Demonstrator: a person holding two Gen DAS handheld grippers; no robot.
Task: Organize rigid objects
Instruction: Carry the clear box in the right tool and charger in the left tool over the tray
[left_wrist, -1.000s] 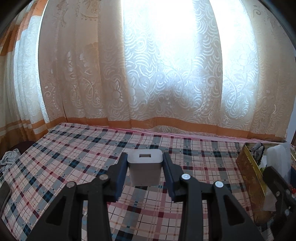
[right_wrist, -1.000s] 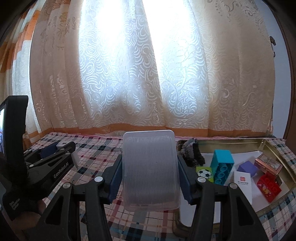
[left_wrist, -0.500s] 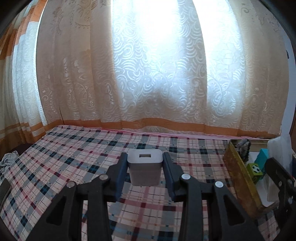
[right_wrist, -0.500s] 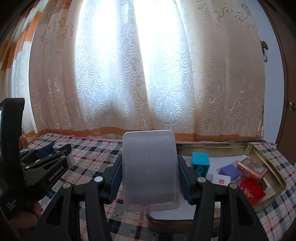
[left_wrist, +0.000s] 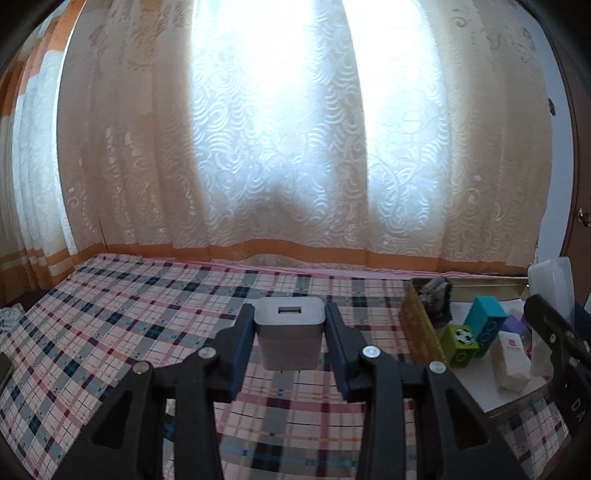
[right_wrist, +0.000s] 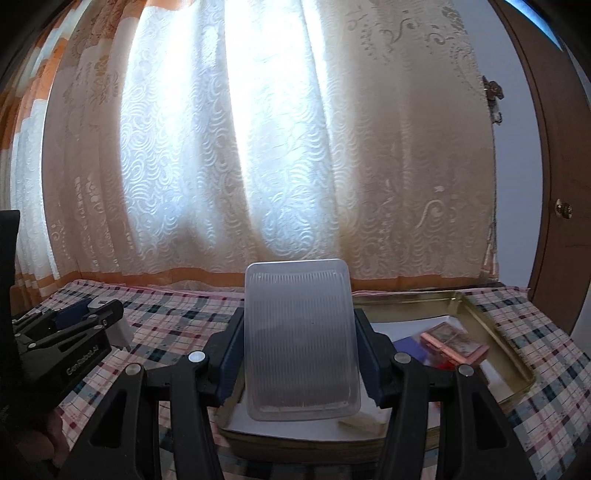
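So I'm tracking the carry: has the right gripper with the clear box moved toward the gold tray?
Yes. The right gripper with the clear box now hangs over the gold tray.

My left gripper (left_wrist: 290, 334) has open plaid bedspread (left_wrist: 140, 317) ahead and to its left, bare up to the curtain (left_wrist: 280, 166). To its right the gold tray (left_wrist: 419, 325) wall rises. Just behind that wall the green block (left_wrist: 460, 345), the teal block (left_wrist: 485, 321) and a white box (left_wrist: 511, 360) crowd the near corner. Before my right gripper (right_wrist: 299, 343), the clear case (right_wrist: 301, 339) hides the tray's middle. A pink box (right_wrist: 456, 341) sits far right; white floor around it looks free, I think.
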